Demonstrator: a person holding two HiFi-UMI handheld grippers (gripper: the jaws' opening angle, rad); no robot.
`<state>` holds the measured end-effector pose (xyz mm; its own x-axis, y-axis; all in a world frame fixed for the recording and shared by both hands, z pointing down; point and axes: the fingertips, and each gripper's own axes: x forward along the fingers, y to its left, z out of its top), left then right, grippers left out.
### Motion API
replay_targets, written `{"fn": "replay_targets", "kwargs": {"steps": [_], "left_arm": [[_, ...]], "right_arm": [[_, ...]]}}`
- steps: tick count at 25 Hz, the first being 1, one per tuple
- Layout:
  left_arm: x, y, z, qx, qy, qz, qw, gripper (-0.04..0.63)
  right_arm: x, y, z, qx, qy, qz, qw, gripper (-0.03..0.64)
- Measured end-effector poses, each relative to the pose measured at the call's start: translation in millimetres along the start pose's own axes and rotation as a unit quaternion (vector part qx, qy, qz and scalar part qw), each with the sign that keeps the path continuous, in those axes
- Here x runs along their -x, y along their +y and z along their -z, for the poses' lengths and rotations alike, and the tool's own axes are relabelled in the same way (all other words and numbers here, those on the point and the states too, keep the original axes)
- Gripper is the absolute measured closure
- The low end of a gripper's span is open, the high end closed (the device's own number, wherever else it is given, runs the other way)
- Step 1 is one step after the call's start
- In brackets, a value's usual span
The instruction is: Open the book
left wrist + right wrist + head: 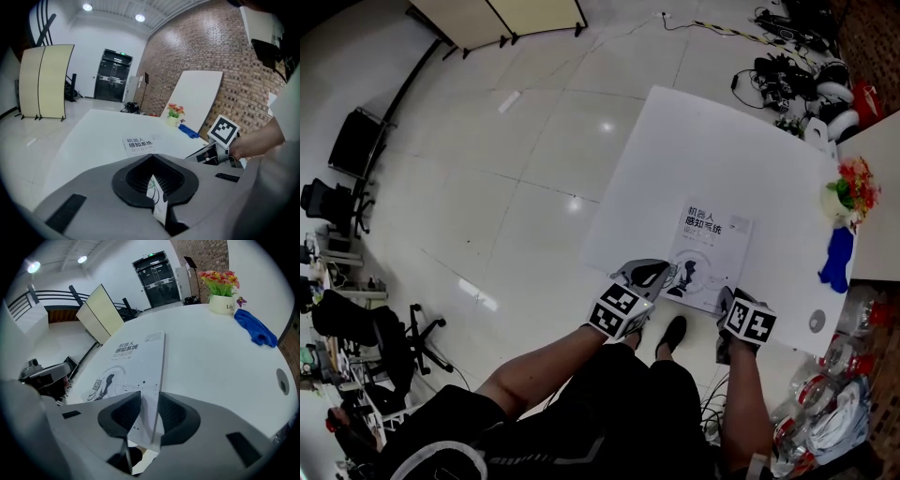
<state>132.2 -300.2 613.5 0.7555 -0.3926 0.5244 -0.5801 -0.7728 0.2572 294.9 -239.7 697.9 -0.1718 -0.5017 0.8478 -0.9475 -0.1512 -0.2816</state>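
Observation:
A white book (708, 253) with dark print lies closed on the white table (675, 150), close to its near edge. My left gripper (661, 274) is at the book's near-left corner. In the left gripper view its jaws (152, 159) meet at the tips, and a sliver of printed cover shows through the slit behind them. My right gripper (725, 305) is over the near-right corner. In the right gripper view its jaws (150, 401) stand apart astride the book's (136, 362) right edge, and the pads do not press on it.
A flower pot (848, 187) and a blue cloth (837, 258) sit at the table's right side, near a round grey disc (817, 321). Office chairs (384, 333) stand on the floor to the left. Cables and gear (787, 70) lie beyond the table. My shoe (672, 335) is below its edge.

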Motion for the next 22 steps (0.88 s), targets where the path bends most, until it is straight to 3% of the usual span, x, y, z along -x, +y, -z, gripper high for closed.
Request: {"fn": "replay_targets", "kwargs": {"steps": [3, 6, 11, 17, 22], "left_arm": [[-1, -4, -3, -0.002, -0.006, 0.004, 1.0, 0.598], [0, -6, -3, -0.001, -0.005, 0.006, 1.0, 0.598], [7, -6, 0, 0.0, -0.007, 0.006, 1.0, 0.598], [21, 1, -2, 0.01, -0.023, -0.005, 0.9997, 0.598], [29, -3, -6, 0.024, -0.034, -0.007, 0.9991, 0.598]], "right_arm": [[0, 1, 1, 0.0, -0.001, 0.009, 1.0, 0.497], [0, -2, 0, -0.033, 0.0, -0.009, 0.999, 0.504], [6, -6, -4, -0.064, -0.008, -0.011, 0.998, 0.561], [26, 5, -18, -0.1, -0.035, -0.052, 0.993, 0.584], [26, 4, -14, -0.121, -0.021, -0.072, 0.99, 0.586]]}}
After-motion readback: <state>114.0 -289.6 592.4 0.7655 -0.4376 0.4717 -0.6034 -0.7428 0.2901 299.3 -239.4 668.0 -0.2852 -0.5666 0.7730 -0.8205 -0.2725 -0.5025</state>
